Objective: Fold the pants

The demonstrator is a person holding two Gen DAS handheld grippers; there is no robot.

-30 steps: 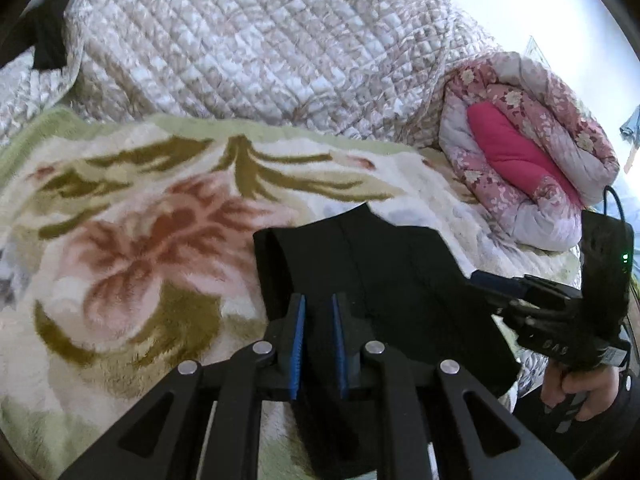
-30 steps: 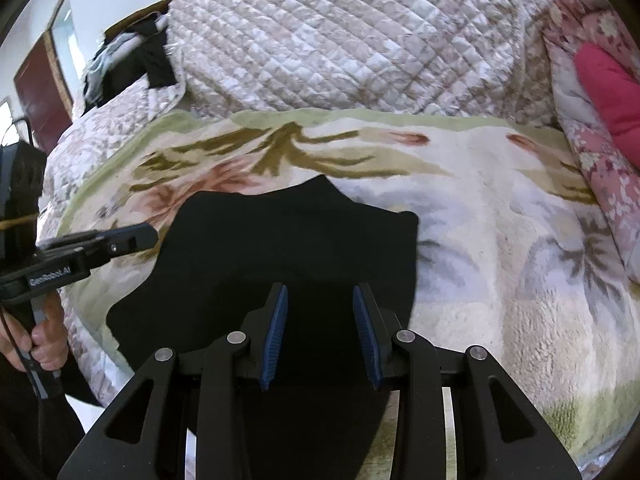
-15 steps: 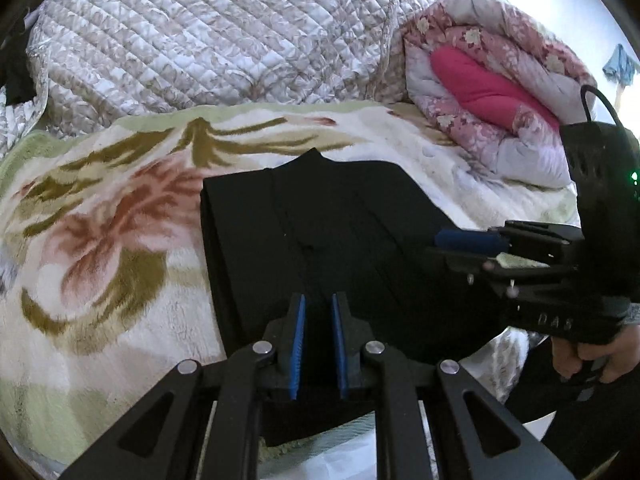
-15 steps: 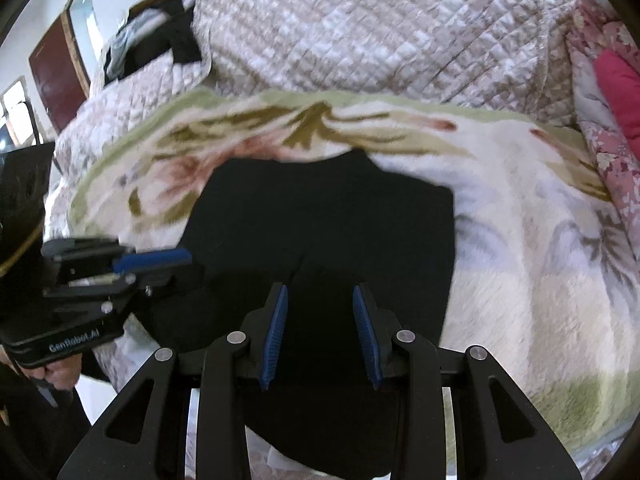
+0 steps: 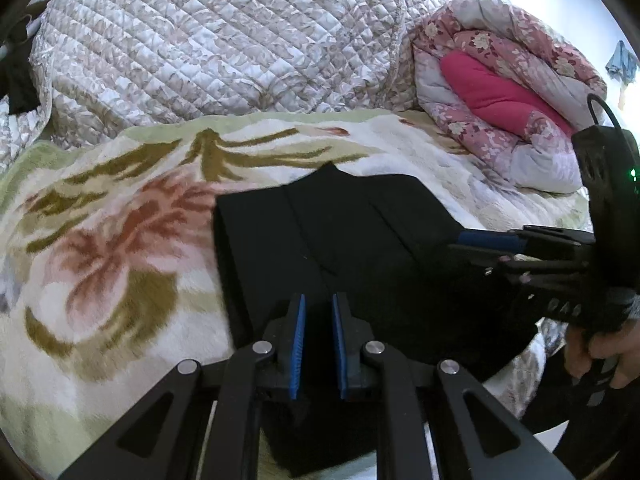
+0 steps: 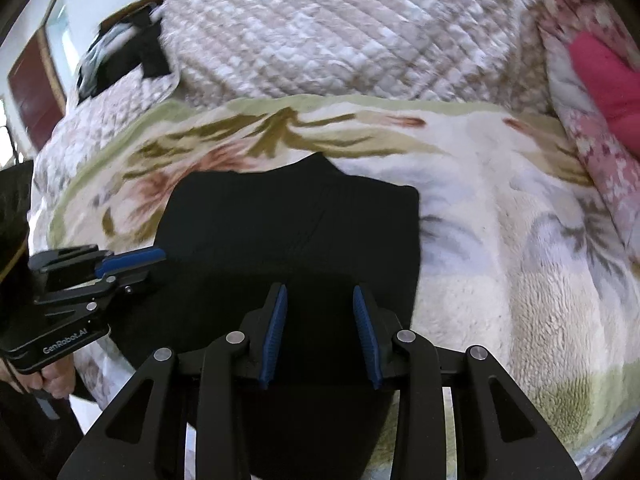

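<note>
Black fabric: one pair of pants [image 5: 344,240] lies folded flat on the flowered blanket [image 5: 100,264], its near end hanging over the blanket's front edge. One pointed corner of the pants faces the quilted cover [image 5: 208,48] behind the blanket.

Two grippers are present. The left gripper [image 5: 319,340] sits over the near left part of the pants; its blue pads stand a narrow gap apart, with dark cloth seen between them, though whether they pinch that cloth cannot be told. The right gripper [image 6: 320,332] sits over the near right part of the pants; its pads are spread wider, with nothing clamped between them.

One rolled pink comforter [image 5: 508,100] lies at the right of the blanket. One dark garment [image 6: 120,60] rests on the quilted cover's far left.
</note>
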